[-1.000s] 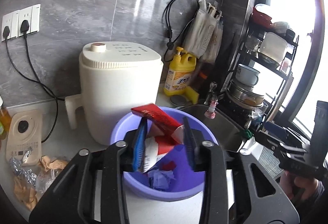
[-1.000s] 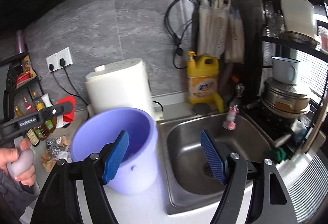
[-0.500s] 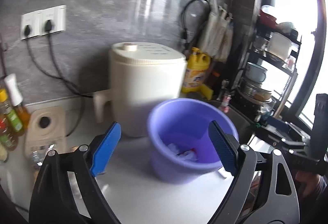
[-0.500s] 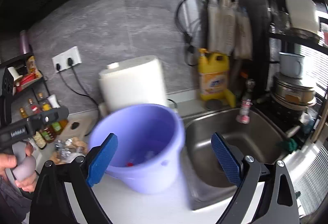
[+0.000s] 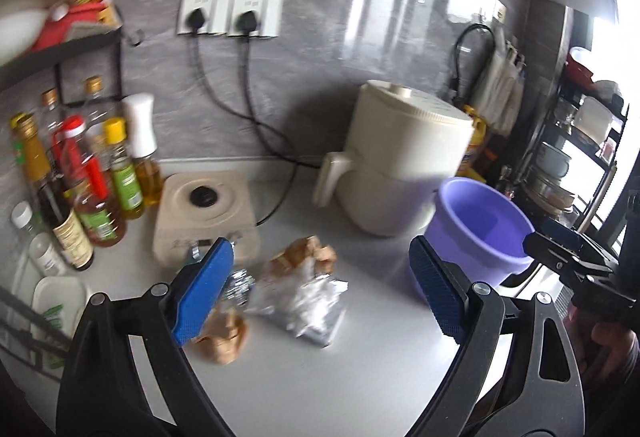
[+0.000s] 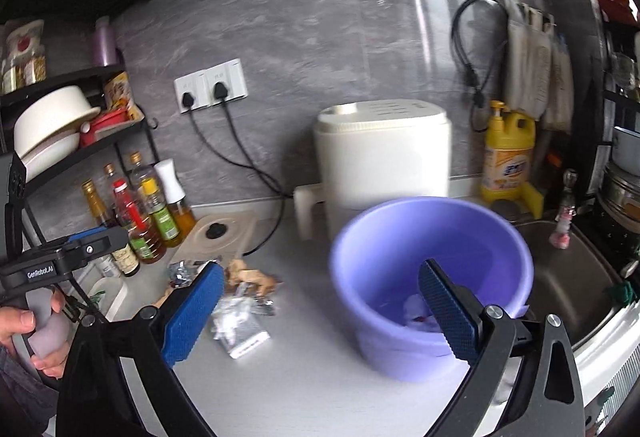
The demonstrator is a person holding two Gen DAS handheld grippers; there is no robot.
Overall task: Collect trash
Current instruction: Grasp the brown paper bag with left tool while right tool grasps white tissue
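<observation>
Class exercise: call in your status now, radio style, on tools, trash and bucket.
Left tool open, empty, over foil wrapper and brown paper. Right tool open, empty. Purple bucket right of pile. Nothing blocking.

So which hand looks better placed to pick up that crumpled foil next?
Probably the left. The left gripper is open and empty, with the silver wrapper between its fingers; the right gripper faces the purple bucket.
</observation>
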